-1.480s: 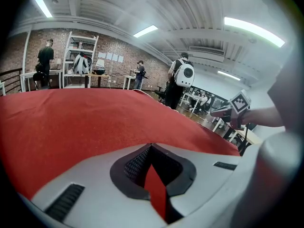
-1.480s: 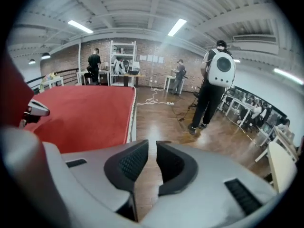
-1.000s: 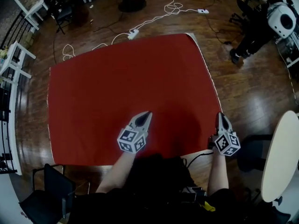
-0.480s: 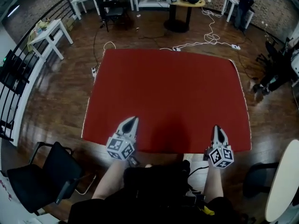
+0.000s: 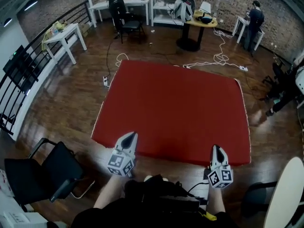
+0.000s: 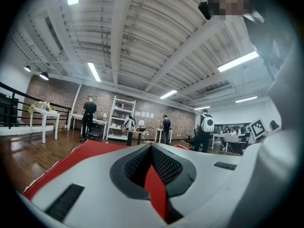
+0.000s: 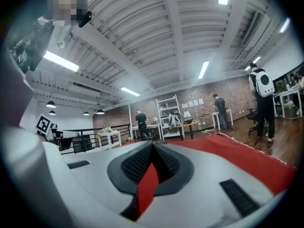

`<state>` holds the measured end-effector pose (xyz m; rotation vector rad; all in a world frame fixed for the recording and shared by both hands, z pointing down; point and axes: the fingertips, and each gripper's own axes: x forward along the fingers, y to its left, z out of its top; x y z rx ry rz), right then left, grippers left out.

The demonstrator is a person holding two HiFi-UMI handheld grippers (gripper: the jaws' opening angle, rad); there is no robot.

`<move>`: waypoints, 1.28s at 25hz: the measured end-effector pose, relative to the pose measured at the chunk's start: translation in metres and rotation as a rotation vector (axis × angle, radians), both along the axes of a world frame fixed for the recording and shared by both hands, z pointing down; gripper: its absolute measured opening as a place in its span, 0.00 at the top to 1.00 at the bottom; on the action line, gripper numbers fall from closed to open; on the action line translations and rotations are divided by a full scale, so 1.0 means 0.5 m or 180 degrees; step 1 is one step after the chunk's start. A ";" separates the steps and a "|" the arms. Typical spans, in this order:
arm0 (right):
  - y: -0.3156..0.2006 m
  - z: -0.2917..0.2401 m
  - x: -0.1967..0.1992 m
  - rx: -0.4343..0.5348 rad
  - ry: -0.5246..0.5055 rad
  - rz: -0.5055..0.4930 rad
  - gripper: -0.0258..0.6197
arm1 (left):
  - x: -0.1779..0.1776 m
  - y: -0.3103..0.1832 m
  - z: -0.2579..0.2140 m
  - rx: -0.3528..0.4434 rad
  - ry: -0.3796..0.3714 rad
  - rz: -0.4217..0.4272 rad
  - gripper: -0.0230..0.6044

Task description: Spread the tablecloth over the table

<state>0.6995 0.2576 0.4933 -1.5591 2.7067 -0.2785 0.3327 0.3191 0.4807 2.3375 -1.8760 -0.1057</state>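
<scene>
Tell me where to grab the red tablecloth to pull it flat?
Grab its near edge, one grip toward each corner, coming in level from the person's side. The red tablecloth lies thin and flat, so only an edge fits between jaws. The left gripper and right gripper pinch there now.

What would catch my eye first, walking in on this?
The big red tablecloth, spread flat in the middle of the wood-floored room, dominates. At its near edge the left gripper and the right gripper, each with a marker cube, are shut on it. A black chair stands at the lower left.
</scene>
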 end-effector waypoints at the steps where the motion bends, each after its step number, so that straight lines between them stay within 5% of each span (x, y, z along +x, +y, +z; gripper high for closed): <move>1: 0.028 0.003 0.002 -0.0002 -0.0002 0.0005 0.96 | 0.013 0.023 -0.006 0.0013 0.0022 0.0022 0.96; 10: 0.103 0.001 0.009 0.0136 -0.0143 0.0164 0.96 | 0.080 0.100 -0.018 0.0152 0.0027 -0.0075 0.96; 16: 0.126 -0.013 -0.009 0.0269 -0.0049 0.0156 0.96 | 0.135 0.104 -0.021 0.0357 -0.0437 0.0192 0.96; 32: 0.120 0.010 -0.033 0.0268 0.0102 0.0075 0.96 | 0.084 0.108 -0.012 0.0415 -0.0438 -0.0078 0.96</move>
